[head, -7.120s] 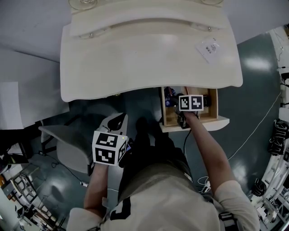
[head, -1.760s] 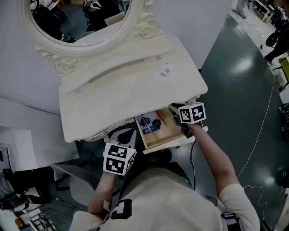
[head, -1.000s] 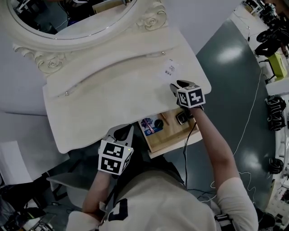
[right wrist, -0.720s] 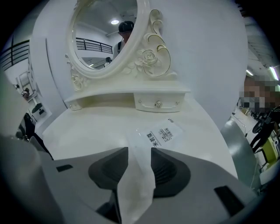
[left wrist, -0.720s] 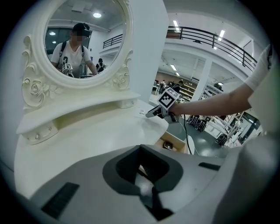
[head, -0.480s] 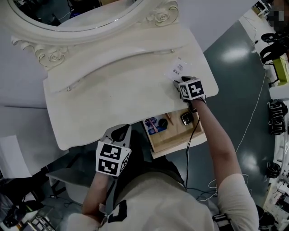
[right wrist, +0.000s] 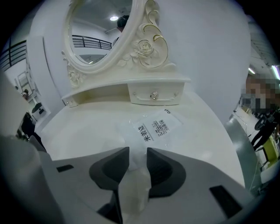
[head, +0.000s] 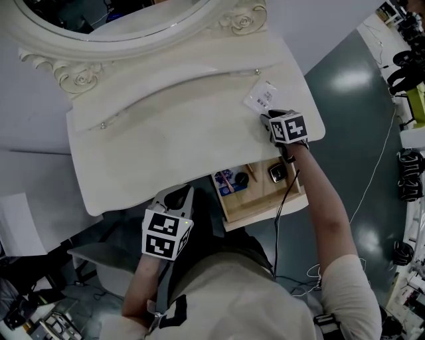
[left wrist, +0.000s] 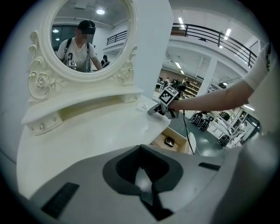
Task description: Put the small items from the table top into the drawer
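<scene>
A clear plastic packet (head: pixel 260 97) with printed labels lies near the right edge of the white dressing table (head: pixel 166 126), just before its raised back shelf. The print is too small to read.

The right gripper (head: pixel 268 117) points down at the packet. Its jaws have just been closing, yet they stand apart, with the packet's clear near edge between them and not pinched. The film is hard to tell from the pale top.

The left gripper (head: pixel 178 192) hangs off the front edge, clenched on nothing.

The wooden drawer (head: pixel 262 202) is open under the front right corner. It holds a blue patterned piece, a dark round thing, a thin stick and a dark square item, none identifiable. The oval mirror (head: pixel 99 20) is cut off at the picture's top.
</scene>
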Motion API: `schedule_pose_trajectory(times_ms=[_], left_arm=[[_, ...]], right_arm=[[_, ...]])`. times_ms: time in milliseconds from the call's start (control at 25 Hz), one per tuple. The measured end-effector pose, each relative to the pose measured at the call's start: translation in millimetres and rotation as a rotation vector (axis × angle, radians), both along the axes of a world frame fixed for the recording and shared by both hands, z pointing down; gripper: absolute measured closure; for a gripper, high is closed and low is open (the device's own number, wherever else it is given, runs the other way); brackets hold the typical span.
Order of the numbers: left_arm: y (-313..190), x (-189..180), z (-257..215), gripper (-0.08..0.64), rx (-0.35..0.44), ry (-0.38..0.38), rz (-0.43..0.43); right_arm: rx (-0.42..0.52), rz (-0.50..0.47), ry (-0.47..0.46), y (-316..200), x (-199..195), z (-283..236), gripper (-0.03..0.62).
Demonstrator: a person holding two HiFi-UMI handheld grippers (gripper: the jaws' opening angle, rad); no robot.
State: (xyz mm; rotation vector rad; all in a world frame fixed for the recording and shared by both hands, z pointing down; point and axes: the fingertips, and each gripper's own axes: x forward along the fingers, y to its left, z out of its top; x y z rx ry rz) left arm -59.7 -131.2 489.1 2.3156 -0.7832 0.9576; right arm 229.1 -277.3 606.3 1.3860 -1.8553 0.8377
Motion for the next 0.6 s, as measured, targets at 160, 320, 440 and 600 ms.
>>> schedule_pose_trajectory(times_ms=[160,320,440,600], left_arm=[[1.3,1.1,-4.3,0.508,0.011,0.001,-0.006],[5.1,0.0,-6.9,0.508,0.017,-0.003,-0.012],[7.8,0.3,-9.0,0.508,0.022,-0.005,-0.010],[10.0,2.4,-12.6,0.508,0.031,-0.001,-0.007]], right_arm=[[-0.016,0.067,-0.100,0.2,-0.4,-1.3,0.518],[-0.040,0.054,-0.110,6.8,-6.4,-0.4,0.565],[-0.058,0.048,-0.108,12.4,-8.7,0.3,0.565],[-0.061,0.044,-0.108,19.1,-8.5,-1.9,0.565]])
